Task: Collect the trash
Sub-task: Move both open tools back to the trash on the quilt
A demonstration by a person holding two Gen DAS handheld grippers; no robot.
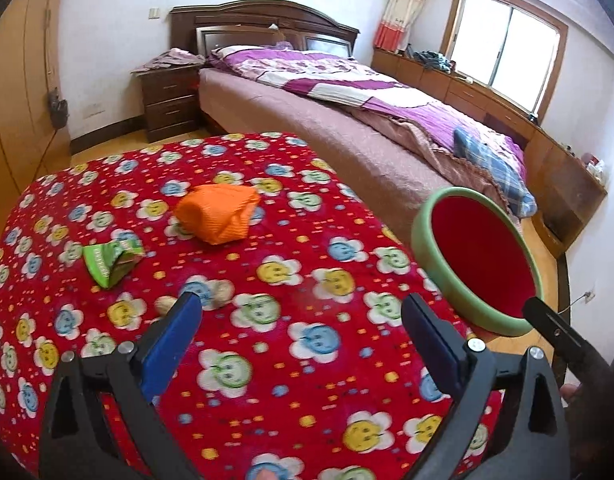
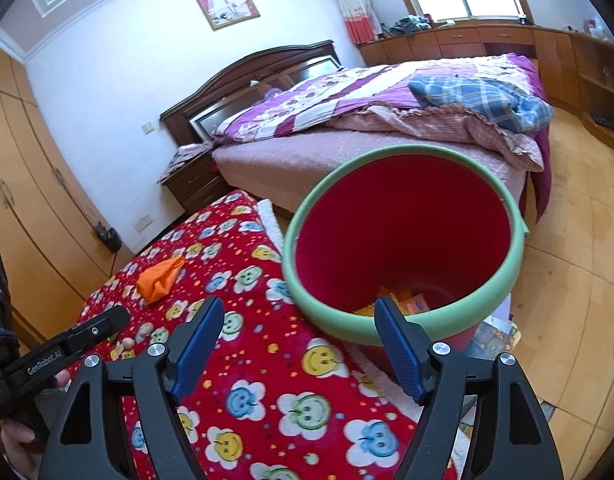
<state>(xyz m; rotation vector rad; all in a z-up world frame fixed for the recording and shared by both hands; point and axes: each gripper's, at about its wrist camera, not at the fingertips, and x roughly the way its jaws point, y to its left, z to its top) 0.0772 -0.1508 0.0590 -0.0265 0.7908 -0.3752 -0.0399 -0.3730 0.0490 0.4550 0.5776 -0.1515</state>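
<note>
Worth steering the left gripper (image 1: pixel 303 320) ahead and left to the green wrapper (image 1: pixel 111 259), coming down flat against the soft table (image 1: pixel 287 380) cloth, then carrying it right to the red bin (image 1: pixel 473 280). Both spread wide, gripping nothing: left above the cloth, right gripper (image 2: pixel 297 326) just short of the bin rim.

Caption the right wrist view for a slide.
Open right gripper at the green-rimmed red bin, wrappers already inside.
</note>
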